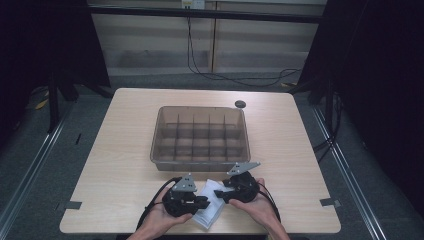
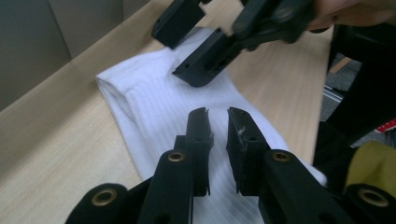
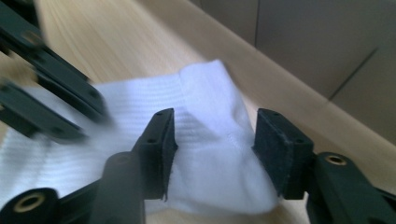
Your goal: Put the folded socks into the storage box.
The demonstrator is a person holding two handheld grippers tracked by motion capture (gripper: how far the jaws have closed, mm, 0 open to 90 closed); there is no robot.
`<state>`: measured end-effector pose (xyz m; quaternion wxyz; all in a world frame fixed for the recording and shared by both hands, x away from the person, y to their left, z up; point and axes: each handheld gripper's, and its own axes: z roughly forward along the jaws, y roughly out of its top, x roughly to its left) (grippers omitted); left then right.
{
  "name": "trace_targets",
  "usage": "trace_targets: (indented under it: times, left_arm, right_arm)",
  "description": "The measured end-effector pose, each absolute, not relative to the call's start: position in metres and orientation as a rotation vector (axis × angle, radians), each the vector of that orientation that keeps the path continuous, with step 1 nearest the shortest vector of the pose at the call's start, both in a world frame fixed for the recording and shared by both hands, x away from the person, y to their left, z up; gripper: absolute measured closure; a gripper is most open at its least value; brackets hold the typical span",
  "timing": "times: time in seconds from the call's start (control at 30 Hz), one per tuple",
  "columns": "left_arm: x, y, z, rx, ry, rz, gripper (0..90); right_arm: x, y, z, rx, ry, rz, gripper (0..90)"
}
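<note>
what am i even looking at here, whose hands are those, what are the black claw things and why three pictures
A person sits at a wooden table and holds a hand-operated gripper in each hand; there is no robot arm. The high view looks down from above: the left gripper and the right gripper meet over a white sock near the table's front edge. Behind it stands a clear plastic box with dividers, and a small dark round thing lies beyond the box.

The other two pictures come from cameras riding on the grippers, looking along their black fingers. In the left gripper view its fingers stand close together just above the sock, with a narrow gap; whether they pinch any fabric I cannot tell. In the right gripper view the fingers stand apart, astride the sock's end, not pressing it.
</note>
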<state>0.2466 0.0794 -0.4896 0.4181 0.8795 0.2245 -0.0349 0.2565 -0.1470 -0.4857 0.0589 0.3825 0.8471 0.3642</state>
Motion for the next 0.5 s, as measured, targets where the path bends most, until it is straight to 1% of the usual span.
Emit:
trace_targets:
  times: [0.03, 0.13, 0.23, 0.33, 0.5]
  left_arm:
    - [0.247, 0.079, -0.493, 2.201, 0.573, -0.081, 78.8]
    - [0.243, 0.076, -0.496, 2.219, 0.538, -0.032, 79.3]
    - [0.246, 0.076, -0.498, 2.208, 0.553, -0.067, 79.3]
    - [0.246, 0.077, -0.498, 2.207, 0.545, -0.068, 79.4]
    - [0.243, 0.077, -0.499, 2.205, 0.544, -0.044, 79.9]
  right_arm:
    - [0.259, -0.148, -0.484, 1.181, 2.550, 1.117, 41.2]
    - [0.265, -0.150, -0.484, 1.199, 2.550, 1.127, 40.4]
    - [0.271, -0.148, -0.491, 1.213, 2.603, 1.100, 38.3]
    - [0.272, -0.146, -0.493, 1.198, 2.617, 1.090, 35.8]
    - [0.267, -0.145, -0.494, 1.181, 2.617, 1.098, 36.6]
